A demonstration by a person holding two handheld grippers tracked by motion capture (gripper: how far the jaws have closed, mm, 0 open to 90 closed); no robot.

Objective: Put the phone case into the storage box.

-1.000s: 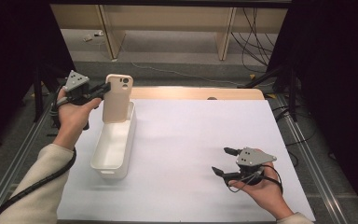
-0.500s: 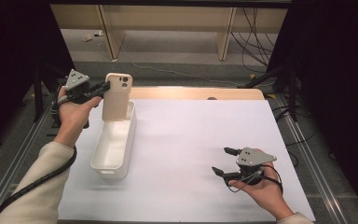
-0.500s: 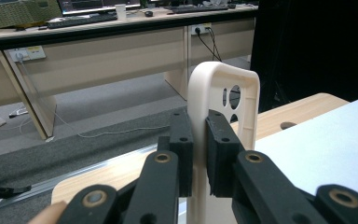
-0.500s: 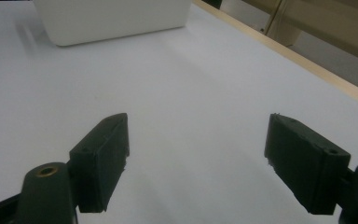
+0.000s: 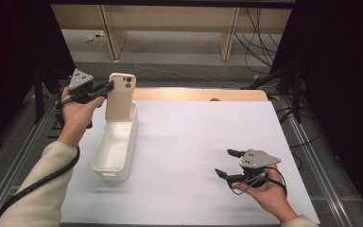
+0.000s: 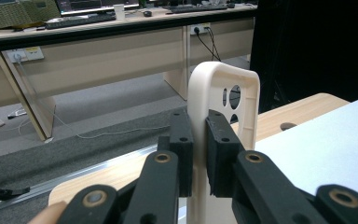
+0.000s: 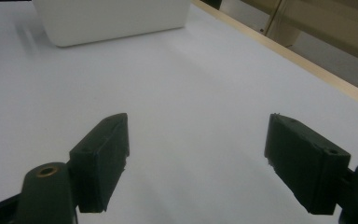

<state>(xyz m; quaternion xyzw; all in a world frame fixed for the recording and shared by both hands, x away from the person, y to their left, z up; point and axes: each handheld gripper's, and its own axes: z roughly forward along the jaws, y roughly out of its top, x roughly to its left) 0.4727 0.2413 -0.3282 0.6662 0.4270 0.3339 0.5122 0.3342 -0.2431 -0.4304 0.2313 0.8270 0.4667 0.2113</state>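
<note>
High view is showing the left gripper [image 5: 105,88] at ten o'clock of the desk [image 5: 194,142], clenching the edge of a cream phone case [image 5: 120,97]. That case is standing upright, its lower end sitting inside the far end of a white bin [image 5: 116,146]. Left gripper view is showing both pads [image 6: 182,144] pressing the case's [image 6: 223,102] rim, camera cutouts facing toward three o'clock. Right gripper [image 5: 228,163] is resting released at five o'clock on the white sheet, well apart from the bin. Right gripper view is showing its jaws standing wide with nothing between them, the bin [image 7: 112,18] lying at twelve o'clock.
</note>
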